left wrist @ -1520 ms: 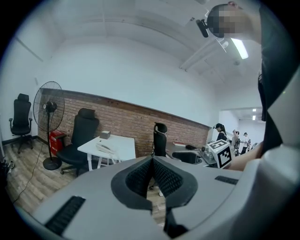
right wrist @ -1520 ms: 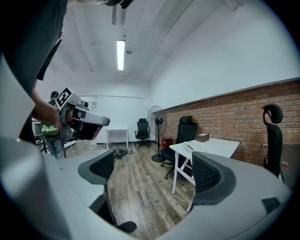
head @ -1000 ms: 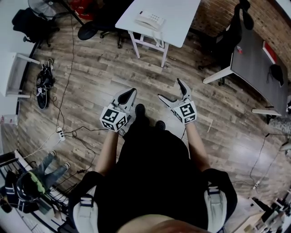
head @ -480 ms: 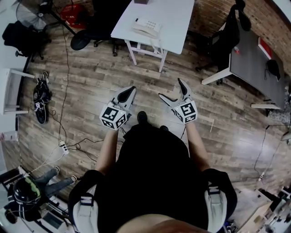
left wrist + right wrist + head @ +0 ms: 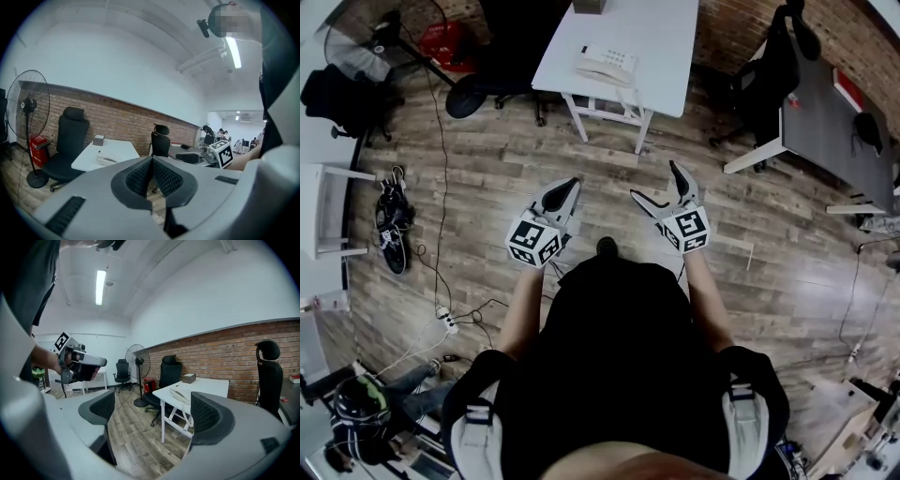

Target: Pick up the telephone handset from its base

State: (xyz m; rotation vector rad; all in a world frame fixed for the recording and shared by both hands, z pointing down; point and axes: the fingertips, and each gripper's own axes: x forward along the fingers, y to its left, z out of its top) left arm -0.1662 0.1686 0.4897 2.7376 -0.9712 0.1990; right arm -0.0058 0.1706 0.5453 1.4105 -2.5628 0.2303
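Telephone handset [image 5: 598, 67] sits on its base on the white table [image 5: 666, 37], top centre of head view, well apart from both grippers. Left gripper [image 5: 565, 187], mid-frame: jaws pressed together, nothing between them. Right gripper [image 5: 656, 183], beside it: jaws spread, empty.

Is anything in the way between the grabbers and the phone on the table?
No, nothing visible. Only bare wooden floor lies between the left gripper, the right gripper and the white table, and the telephone sits near the table's front edge.
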